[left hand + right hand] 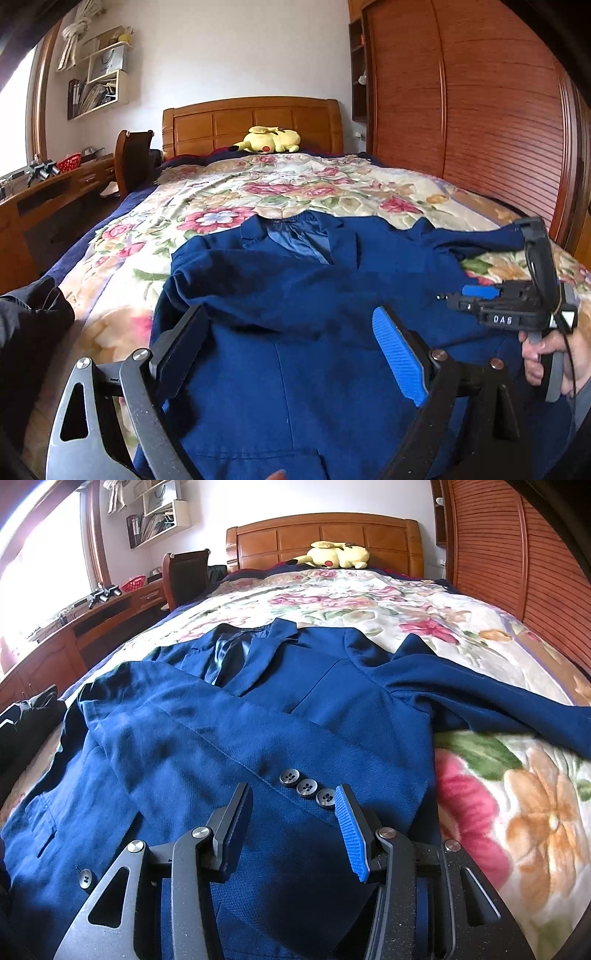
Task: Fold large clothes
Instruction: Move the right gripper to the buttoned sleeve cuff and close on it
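Observation:
A dark blue blazer [295, 295] [258, 720] lies face up on the flowered bedspread [258, 184] [517, 794], collar toward the headboard. One sleeve is folded across its front, and the cuff with three buttons [306, 786] lies near the hem. The other sleeve [480, 694] stretches out to the right. My left gripper [291, 332] is wide open low over the blazer's front, with nothing pinched. My right gripper [293, 805] [443, 296] hovers half open just over the buttoned cuff, its pads apart from the cloth. A hand [535, 350] holds its grip.
A yellow plush toy [271, 139] [338, 555] lies by the wooden headboard [255, 122]. A slatted wooden wardrobe [480, 110] runs along the right side of the bed. A desk [48, 184] and chair [133, 158] stand left. Dark clothing [29, 325] [26, 720] lies at the bed's left edge.

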`<state>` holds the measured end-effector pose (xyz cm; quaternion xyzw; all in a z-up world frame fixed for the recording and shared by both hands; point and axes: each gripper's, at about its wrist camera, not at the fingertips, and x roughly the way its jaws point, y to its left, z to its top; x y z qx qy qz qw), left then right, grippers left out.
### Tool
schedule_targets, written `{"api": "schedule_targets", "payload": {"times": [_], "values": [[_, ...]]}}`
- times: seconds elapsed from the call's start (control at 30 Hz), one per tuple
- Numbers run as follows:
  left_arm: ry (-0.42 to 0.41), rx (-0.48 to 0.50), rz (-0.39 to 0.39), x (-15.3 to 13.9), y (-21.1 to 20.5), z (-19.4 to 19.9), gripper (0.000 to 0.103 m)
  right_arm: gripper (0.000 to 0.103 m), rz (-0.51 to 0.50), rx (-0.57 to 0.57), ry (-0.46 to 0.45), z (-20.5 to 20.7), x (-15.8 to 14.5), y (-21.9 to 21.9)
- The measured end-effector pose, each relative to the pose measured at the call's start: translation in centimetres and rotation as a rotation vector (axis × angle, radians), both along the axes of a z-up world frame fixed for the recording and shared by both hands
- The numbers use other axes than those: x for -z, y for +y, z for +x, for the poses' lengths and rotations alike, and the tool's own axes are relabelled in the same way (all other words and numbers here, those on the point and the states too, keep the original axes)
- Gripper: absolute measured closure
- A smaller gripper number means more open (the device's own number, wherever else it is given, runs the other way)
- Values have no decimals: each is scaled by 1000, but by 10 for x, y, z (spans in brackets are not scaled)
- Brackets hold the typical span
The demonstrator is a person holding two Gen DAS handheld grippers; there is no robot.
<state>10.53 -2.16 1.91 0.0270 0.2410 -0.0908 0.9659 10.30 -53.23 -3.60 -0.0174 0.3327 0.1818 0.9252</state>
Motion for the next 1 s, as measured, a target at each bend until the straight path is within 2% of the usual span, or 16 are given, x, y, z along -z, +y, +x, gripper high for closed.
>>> {"api": "schedule_targets", "payload": {"times": [0.13, 0.27, 0.43, 0.57, 0.73, 0.93, 1.0], "values": [[8, 17, -1, 11, -3, -1, 12, 55, -2, 0, -5, 0, -1, 0], [13, 27, 33, 19, -10, -3, 12, 55, 9, 9, -15, -2, -3, -5], [1, 28, 35, 22, -11, -7, 12, 55, 4, 43, -60, -12, -12, -18], [7, 40, 28, 25, -9, -8, 12, 54, -43, 39, -58, -15, -18, -29], [-4, 44, 16, 25, -9, -11, 12, 54, -103, 78, -102, -19, -42, -61], [-3, 46, 15, 25, -9, -10, 12, 32, -157, 171, -131, -14, -59, -114], [-3, 46, 16, 25, -9, -10, 12, 32, -145, 210, -111, -7, -59, -135]]}}
